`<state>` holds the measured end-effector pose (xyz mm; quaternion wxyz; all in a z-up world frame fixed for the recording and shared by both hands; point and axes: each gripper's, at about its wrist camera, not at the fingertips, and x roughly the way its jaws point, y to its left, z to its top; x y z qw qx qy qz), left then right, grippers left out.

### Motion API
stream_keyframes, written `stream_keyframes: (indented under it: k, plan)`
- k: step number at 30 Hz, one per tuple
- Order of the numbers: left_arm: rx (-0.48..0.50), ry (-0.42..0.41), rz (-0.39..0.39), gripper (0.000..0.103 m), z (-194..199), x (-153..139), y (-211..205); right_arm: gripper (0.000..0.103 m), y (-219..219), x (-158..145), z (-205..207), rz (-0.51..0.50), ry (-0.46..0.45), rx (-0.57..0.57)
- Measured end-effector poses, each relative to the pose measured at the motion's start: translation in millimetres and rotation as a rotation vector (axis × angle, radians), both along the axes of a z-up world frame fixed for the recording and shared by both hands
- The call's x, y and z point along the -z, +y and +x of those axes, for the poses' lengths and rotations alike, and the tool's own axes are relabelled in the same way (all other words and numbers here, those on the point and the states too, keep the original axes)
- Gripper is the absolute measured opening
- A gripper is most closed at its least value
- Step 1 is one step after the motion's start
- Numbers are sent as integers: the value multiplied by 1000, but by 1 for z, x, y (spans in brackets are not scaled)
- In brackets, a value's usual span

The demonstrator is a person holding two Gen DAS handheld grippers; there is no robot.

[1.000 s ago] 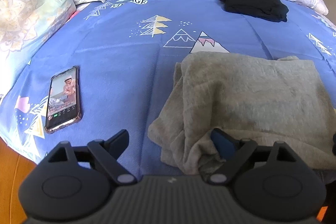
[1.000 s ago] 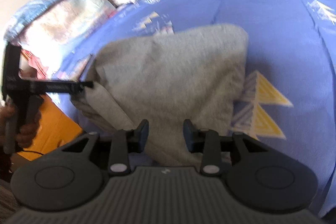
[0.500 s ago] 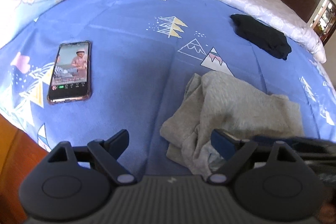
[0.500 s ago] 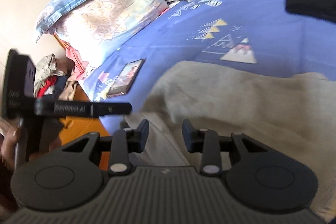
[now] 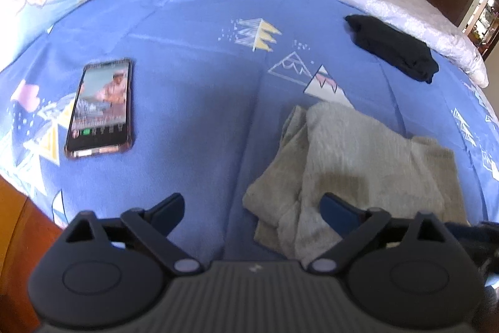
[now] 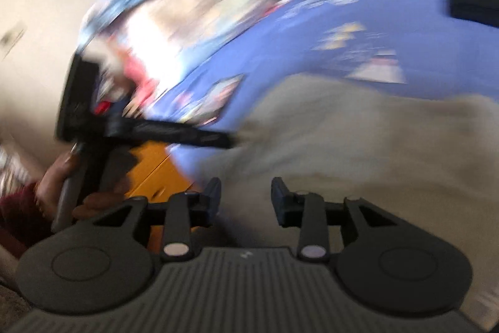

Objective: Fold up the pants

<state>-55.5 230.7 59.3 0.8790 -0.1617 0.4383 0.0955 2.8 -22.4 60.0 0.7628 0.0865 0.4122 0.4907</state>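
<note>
releasing grey pants (image 5: 358, 164), left gripper (image 5: 252, 209) opening

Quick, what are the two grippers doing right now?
Left gripper: open and opening wider, holding nothing, over the edge of the gray pants.
Right gripper: opening, holding nothing.

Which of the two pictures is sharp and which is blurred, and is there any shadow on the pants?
Left wrist view: mostly sharp, edges bent by the fisheye lens; a dark shadow lies on the grey pants; the phone screen is readable. Right wrist view: strong motion blur, pillows washed out by bright light.
</note>
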Motion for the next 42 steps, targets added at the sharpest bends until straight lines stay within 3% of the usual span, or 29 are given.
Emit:
stream_keyframes:
  k: [4, 9, 12, 14, 16, 18, 20, 21, 23, 24, 26, 28, 31, 34, 36, 39, 40, 42]
  plan:
    - [50, -16, 17, 103, 15, -3, -4, 64, -73, 9, 15, 14, 74, 245]
    - [141, 9, 73, 103, 44, 10, -17, 75, -131, 25, 19, 23, 161, 458]
    - [177, 44, 62, 103, 58, 24, -21, 75, -136, 38, 20, 37, 231, 472]
    - [176, 71, -23, 103, 63, 32, -17, 75, -129, 45, 21, 33, 260, 447]
    - [161, 85, -175, 102, 62, 43, -11, 76, -113, 51, 22, 25, 262, 416]
    - [147, 58, -175, 100, 56, 46, -15, 76, -101, 49, 23, 16, 237, 382]
    - [144, 47, -122, 80, 49, 44, -25, 56, -82, 43, 28, -3, 233, 350]
    - [148, 42, -126, 62, 46, 42, -29, 24, -72, 42, 31, -23, 229, 327]
    - [144, 36, -132, 52, 44, 36, -36, 19, -56, 31, 25, -101, 100, 326]
    - [148, 33, -117, 42, 44, 33, -40, 18, -52, 21, 20, -131, 16, 324]
    - [161, 11, -113, 40, 45, 23, -50, 16, -51, -1, 9, -148, -130, 336]
    - [197, -41, -170, 37, 47, 12, -57, 16, -60, -23, -1, -161, -259, 381]
    - [266, -143, -215, 37, 53, -6, -81, 16, -85, -48, -10, -169, -385, 478]
    - [313, -207, -204, 40, 63, -11, -105, 16, -123, -56, -11, -132, -373, 573]
    - [339, -191, -196, 43, 73, 2, -117, 16, -138, -49, -11, -145, -356, 613]
    - [331, -42, -132, 55, 89, 41, -132, 17, -143, -22, -5, -192, -252, 627]
    - [307, -23, -129, 70, 88, 50, -132, 17, -145, -9, 0, -209, -192, 626]
    - [277, -39, -115, 81, 81, 50, -127, 24, -152, 15, 6, -231, -73, 637]
